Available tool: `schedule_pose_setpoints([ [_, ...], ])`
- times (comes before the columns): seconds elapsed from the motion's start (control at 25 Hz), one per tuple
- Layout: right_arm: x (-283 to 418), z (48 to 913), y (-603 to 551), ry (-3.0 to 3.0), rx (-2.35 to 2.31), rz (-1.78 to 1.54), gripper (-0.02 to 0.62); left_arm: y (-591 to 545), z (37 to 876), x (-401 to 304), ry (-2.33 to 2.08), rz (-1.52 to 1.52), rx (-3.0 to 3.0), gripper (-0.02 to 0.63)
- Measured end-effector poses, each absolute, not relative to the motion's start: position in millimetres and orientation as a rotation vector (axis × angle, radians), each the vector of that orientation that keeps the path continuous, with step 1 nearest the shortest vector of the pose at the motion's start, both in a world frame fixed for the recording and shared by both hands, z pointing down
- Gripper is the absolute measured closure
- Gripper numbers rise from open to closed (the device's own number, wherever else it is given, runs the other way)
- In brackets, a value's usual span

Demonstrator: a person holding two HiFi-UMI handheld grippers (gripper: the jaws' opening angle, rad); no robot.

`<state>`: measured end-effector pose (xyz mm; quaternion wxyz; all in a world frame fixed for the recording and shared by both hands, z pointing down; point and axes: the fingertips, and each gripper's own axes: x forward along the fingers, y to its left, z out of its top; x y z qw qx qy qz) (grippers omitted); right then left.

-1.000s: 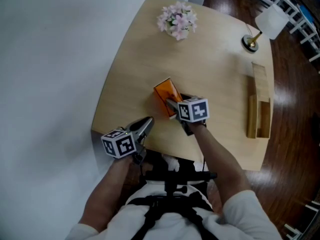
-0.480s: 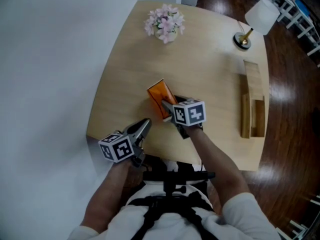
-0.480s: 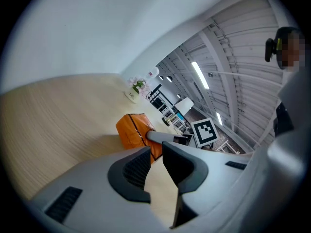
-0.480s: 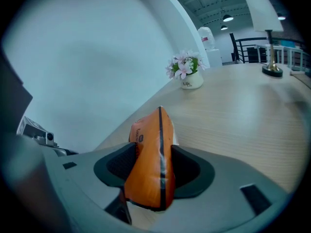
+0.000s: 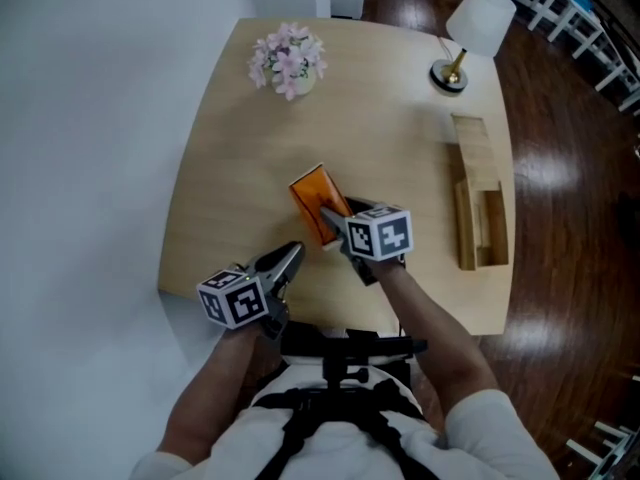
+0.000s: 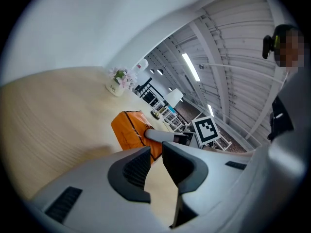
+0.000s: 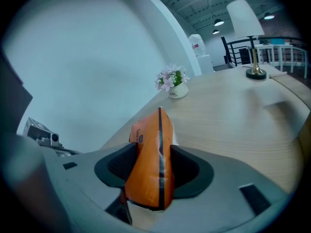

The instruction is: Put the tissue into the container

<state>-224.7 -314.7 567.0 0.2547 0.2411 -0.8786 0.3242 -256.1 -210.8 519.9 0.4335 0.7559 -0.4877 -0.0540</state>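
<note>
Right claw: your right gripper (image 5: 330, 220) pinches the orange tissue pack (image 5: 312, 200) edge-on, one pad on each flat face. Its jaws have just been closing, with the pack between them.
Left claw: your left gripper (image 6: 155, 152) has its jaws drawn close, with a slim gap and nothing in it. It sits at the near left edge of the table (image 5: 400, 158), pointing toward the pack.
Tissue pack: it stands tilted over the near middle of the table, with its far end sticking out past the right jaws. You cannot tell whether its bottom edge touches the wood.
Container: the wooden container (image 5: 478, 208) lies along the table's right side, well apart from the pack.
Other things: a small pot of pink flowers (image 5: 287, 60) stands at the far left of the table. A lamp (image 5: 468, 30) with a white shade and brass base stands at the far right corner.
Your arms: both forearms reach in from the bottom of the head view, the right one further forward.
</note>
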Motion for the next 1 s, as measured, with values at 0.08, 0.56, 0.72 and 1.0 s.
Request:
schedule_pose_setpoints([
  [0.08, -211, 563, -319, -2.389, 0.678, 0.886, 0.379, -218, 516, -244, -1.195, -0.125, 1.903, 0.537],
  [0.56, -137, 543, -341, -2.404, 0.795, 0.897, 0.385, -251, 496, -177, -1.104, -0.083, 1.993, 0.537],
  [0.72, -116, 533, -346, -2.429, 0.829, 0.91, 0.387, -259, 485, -157, -1.081, -0.084, 2.03, 0.537],
  [1.0, -70, 519, -354, -2.447, 0.903, 0.911, 0.388, -269, 476, -118, -1.025, -0.061, 2.078, 0.537],
])
